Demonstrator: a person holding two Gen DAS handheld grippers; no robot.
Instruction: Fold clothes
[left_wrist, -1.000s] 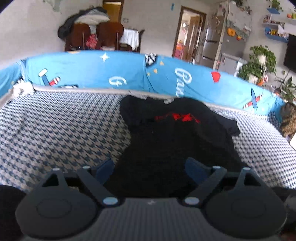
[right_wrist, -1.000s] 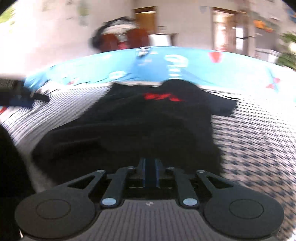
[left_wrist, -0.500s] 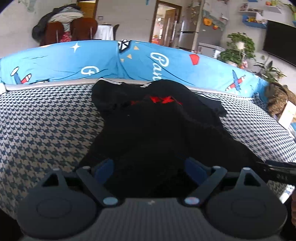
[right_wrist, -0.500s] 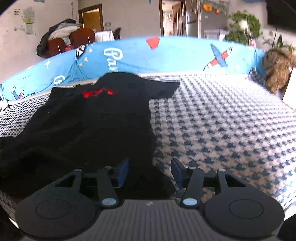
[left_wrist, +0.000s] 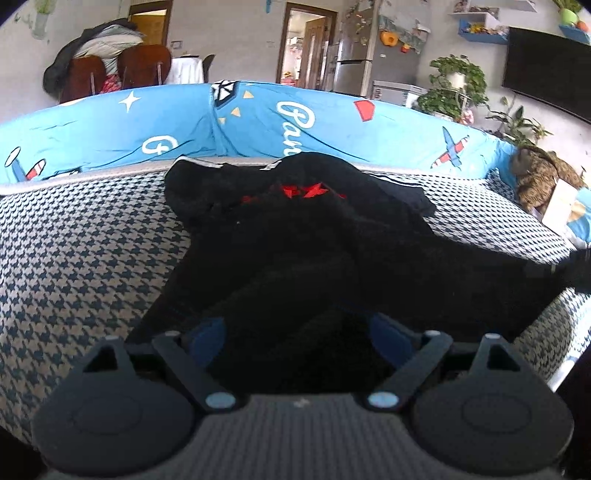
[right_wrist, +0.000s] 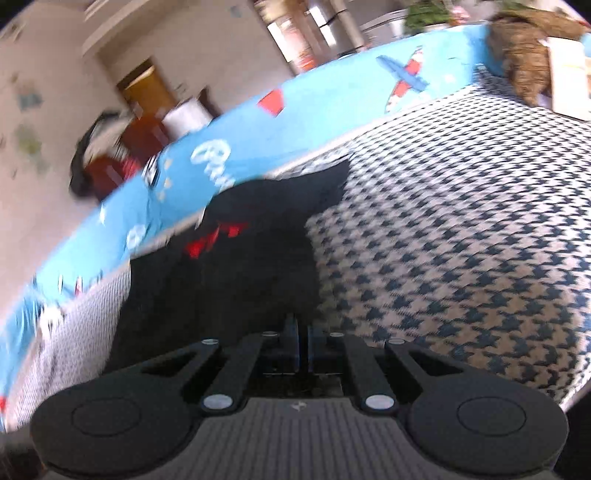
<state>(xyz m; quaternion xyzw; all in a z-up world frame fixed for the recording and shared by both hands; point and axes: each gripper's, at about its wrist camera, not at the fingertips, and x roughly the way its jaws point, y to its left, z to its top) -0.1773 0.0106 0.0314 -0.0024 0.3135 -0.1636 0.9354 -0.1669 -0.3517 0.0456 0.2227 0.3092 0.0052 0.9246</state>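
Bare houndstooth bed (left_wrist: 74, 258) is open left of the black garment (left_wrist: 295, 251) and wide open right of it, blue cushion wall (left_wrist: 258, 122) blocks the far edge, brown plush toy (right_wrist: 524, 48) fills the far-right corner.

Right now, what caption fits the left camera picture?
Open left gripper above a rumpled black shirt on a houndstooth sofa.

A black garment (left_wrist: 295, 251) with red print lies rumpled on the houndstooth cover (left_wrist: 81, 251), seemingly partly folded.
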